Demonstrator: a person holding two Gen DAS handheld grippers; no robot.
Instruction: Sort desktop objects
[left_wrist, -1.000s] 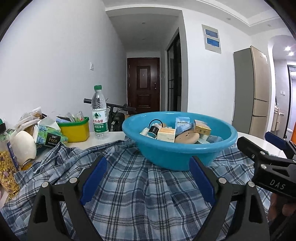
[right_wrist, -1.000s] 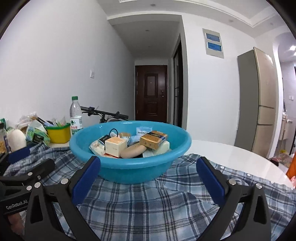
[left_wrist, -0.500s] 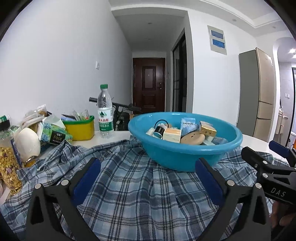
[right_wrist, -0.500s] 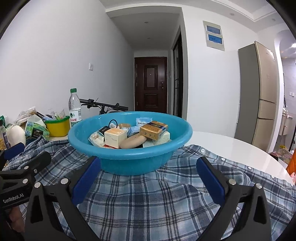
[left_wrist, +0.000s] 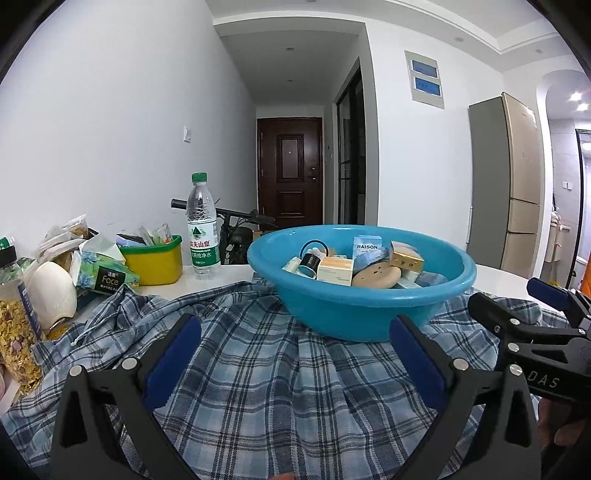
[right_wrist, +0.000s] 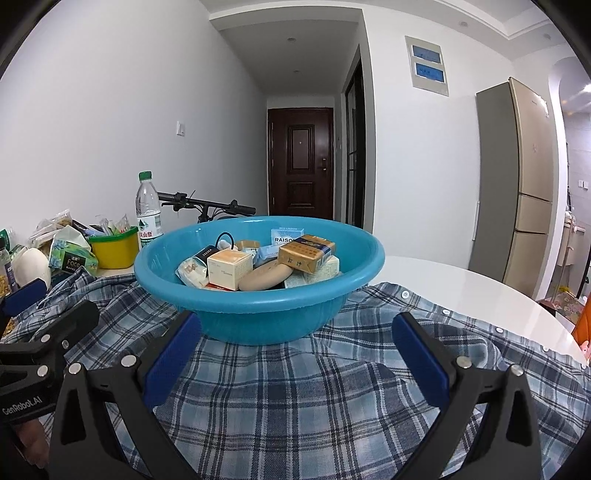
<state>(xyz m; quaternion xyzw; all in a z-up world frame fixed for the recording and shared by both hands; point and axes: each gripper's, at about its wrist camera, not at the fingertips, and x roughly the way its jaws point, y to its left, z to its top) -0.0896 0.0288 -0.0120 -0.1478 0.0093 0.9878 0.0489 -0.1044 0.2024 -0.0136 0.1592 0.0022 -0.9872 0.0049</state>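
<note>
A blue plastic basin (left_wrist: 332, 317) (right_wrist: 258, 317) stands on a blue plaid shirt (left_wrist: 280, 391) (right_wrist: 332, 398) spread over the white table. Several small boxes, a tan oval soap (right_wrist: 266, 277) and a small bottle lie piled inside it. My left gripper (left_wrist: 295, 347) hovers open over the shirt, short of the basin's left front, with nothing between its fingers. My right gripper (right_wrist: 297, 343) stands open too, right in front of the basin, also with nothing between its fingers. Each gripper shows at the edge of the other's view.
At the left stand a water bottle (left_wrist: 202, 229), a yellow tub (left_wrist: 153, 260) of packets, a tissue pack (left_wrist: 105, 273), a white egg-shaped object (left_wrist: 53, 295) and a cereal jar (left_wrist: 16, 325). Bare white table (right_wrist: 461, 288) curves away at the right. A bicycle handlebar shows behind.
The left gripper's jaws have spread wider. Both views have shifted a little; the basin has kept its place on the shirt.
</note>
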